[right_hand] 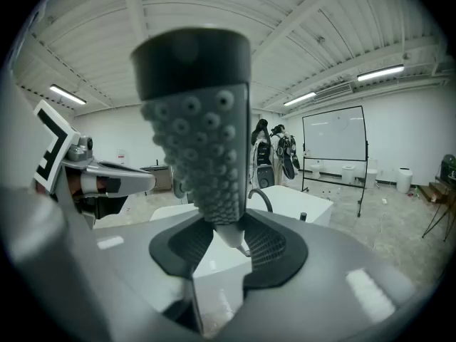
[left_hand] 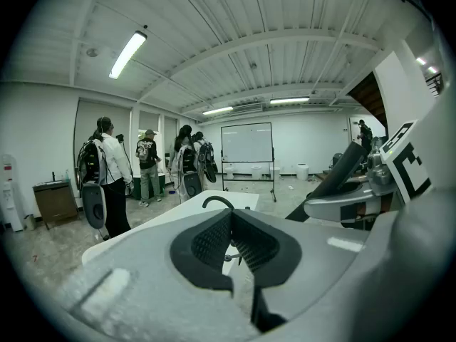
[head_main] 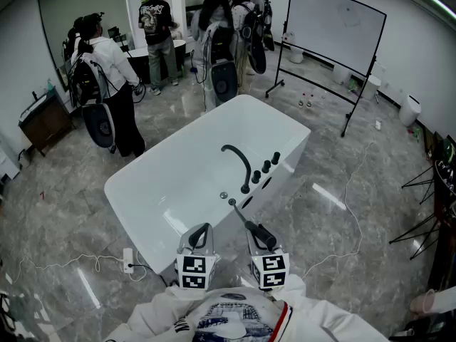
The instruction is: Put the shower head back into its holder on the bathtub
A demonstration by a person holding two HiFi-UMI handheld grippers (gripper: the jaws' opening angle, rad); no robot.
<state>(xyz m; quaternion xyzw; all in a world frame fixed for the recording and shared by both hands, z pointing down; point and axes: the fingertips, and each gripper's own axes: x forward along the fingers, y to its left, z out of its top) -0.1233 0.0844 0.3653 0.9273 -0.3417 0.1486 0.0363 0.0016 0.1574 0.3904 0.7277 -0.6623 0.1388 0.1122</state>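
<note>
A white bathtub [head_main: 142, 184] stands ahead of me, with a black arched faucet [head_main: 239, 161] and a row of black knobs [head_main: 266, 166] on its near right rim. My right gripper [head_main: 258, 237] is shut on the dark shower head [head_main: 261, 234], just short of the tub's near end. In the right gripper view the shower head [right_hand: 203, 155] stands upright, its nubbed face toward the camera and its narrow neck clamped between the jaws of my right gripper [right_hand: 228, 237]. My left gripper [head_main: 199, 235] hovers beside it, and it [left_hand: 229, 216] is shut with nothing in it.
Several people with backpacks [head_main: 107, 84] stand beyond the tub's far left side. A whiteboard on wheels [head_main: 335, 27] stands at the back right. A power strip with a cable [head_main: 128, 259] lies on the floor left of the tub. A dark stand [head_main: 427, 191] is at the right.
</note>
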